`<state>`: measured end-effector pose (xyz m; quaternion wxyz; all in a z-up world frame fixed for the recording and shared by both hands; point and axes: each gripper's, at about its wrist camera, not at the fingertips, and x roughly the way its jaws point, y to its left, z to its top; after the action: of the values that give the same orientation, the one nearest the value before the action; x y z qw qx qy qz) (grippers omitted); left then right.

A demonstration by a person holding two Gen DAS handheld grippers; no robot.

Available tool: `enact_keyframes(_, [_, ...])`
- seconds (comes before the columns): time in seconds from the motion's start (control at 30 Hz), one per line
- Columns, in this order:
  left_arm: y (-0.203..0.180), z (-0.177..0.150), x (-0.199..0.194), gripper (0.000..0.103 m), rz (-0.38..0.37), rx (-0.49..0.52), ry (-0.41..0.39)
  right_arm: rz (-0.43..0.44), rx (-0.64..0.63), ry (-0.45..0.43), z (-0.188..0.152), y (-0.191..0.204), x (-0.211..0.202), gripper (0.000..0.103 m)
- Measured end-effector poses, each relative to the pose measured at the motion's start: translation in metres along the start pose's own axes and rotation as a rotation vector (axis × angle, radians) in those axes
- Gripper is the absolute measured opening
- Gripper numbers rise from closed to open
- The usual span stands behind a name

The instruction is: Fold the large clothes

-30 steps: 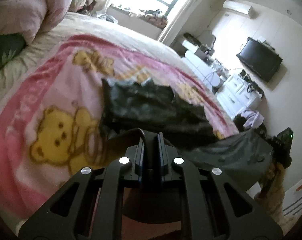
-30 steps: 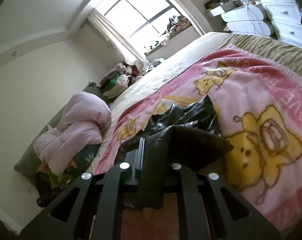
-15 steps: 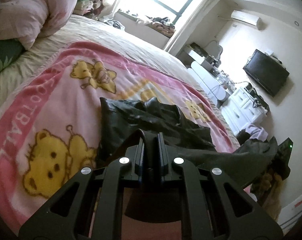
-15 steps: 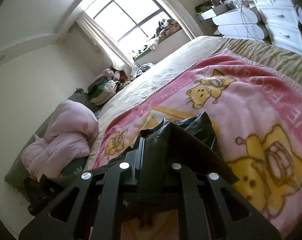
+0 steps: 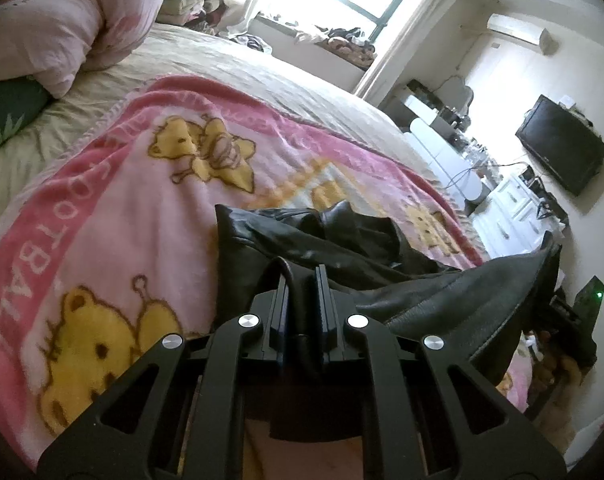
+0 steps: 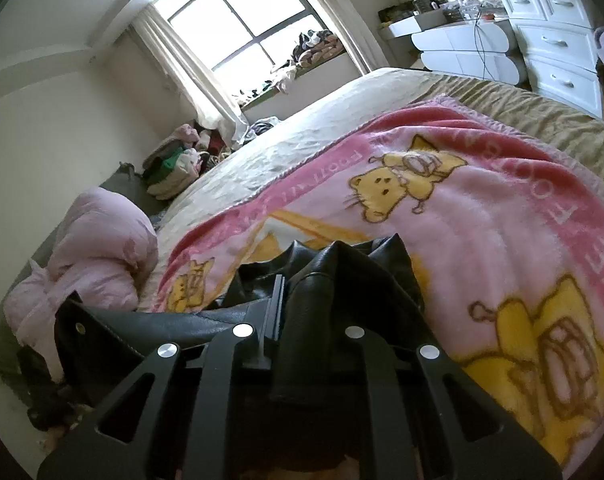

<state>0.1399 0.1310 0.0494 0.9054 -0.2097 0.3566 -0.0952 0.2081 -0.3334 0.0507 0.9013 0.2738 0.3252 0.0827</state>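
A black leather garment [image 5: 302, 236] lies crumpled on the pink teddy-bear blanket [image 5: 113, 216] of the bed. My left gripper [image 5: 301, 276] is shut on a fold of its near edge, which bulges up between the fingers. From there the leather stretches taut to the right, up to a raised corner [image 5: 542, 256]. In the right wrist view my right gripper [image 6: 302, 292] is shut on another thick fold of the garment [image 6: 342, 268]; leather drapes over its right finger and hides it. A flap with a snap [image 6: 77, 328] hangs to the left.
A pink duvet [image 5: 61, 20] and a green pillow [image 5: 5, 116] lie at the head of the bed. Folded clothes [image 6: 173, 164] are stacked near the window. White drawers [image 6: 558, 52] and a wall television [image 5: 562, 152] stand beyond the bed's far side.
Both grippers have carried the held leather edge forward over the blanket toward the crumpled part. More of the garment now lies stretched between them, and the far bear print has come closer.
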Motion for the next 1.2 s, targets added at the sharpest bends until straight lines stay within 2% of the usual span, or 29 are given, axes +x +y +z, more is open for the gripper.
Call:
enact_keyframes(0.23, [0.006,0.003,0.023,0.006,0.025,-0.001,0.018,-0.043,-0.026,0.014,-0.002,-0.008,0.019,0.014])
enact_keyframes(0.43, [0.009,0.003,0.037,0.011,0.026,-0.012,0.029,-0.068,-0.036,0.057,0.0,-0.018,0.039,0.024])
enact_keyframes(0.47, [0.009,0.003,0.038,0.012,0.019,-0.016,0.028,-0.068,-0.037,0.057,0.0,-0.019,0.04,0.028])
enact_keyframes(0.53, [0.012,0.003,0.039,0.017,0.003,-0.03,0.025,-0.074,-0.041,0.03,0.001,-0.022,0.04,0.049])
enact_keyframes(0.57, [0.012,0.003,0.039,0.018,-0.006,-0.034,0.025,-0.08,-0.038,0.01,0.002,-0.023,0.037,0.065])
enact_keyframes(0.63, [0.011,0.003,0.038,0.024,-0.002,-0.027,0.013,-0.075,-0.034,-0.024,0.004,-0.027,0.031,0.066])
enact_keyframes(0.7, [0.008,0.004,0.03,0.028,0.015,-0.009,-0.037,-0.074,-0.037,-0.05,0.007,-0.031,0.025,0.066])
enact_keyframes(0.77, [0.004,0.007,0.019,0.029,0.029,0.019,-0.088,-0.08,-0.054,-0.065,0.007,-0.035,0.021,0.068])
enact_keyframes(0.83, [0.003,0.007,0.015,0.029,0.057,0.047,-0.104,-0.097,-0.077,-0.056,0.007,-0.036,0.022,0.069])
enact_keyframes(0.93, [0.005,0.003,0.022,0.032,0.099,0.092,-0.073,-0.144,-0.13,-0.028,0.005,-0.033,0.029,0.069])
enact_keyframes(1.0, [0.006,0.001,0.033,0.037,0.113,0.119,-0.028,-0.186,-0.172,0.013,0.005,-0.028,0.041,0.069])
enact_keyframes(1.1, [0.008,0.0,0.054,0.041,0.122,0.143,0.038,-0.238,-0.255,0.07,0.006,-0.019,0.064,0.069])
enact_keyframes(1.2, [0.005,0.005,0.074,0.052,0.155,0.201,0.066,-0.28,-0.317,0.108,0.008,-0.017,0.085,0.069])
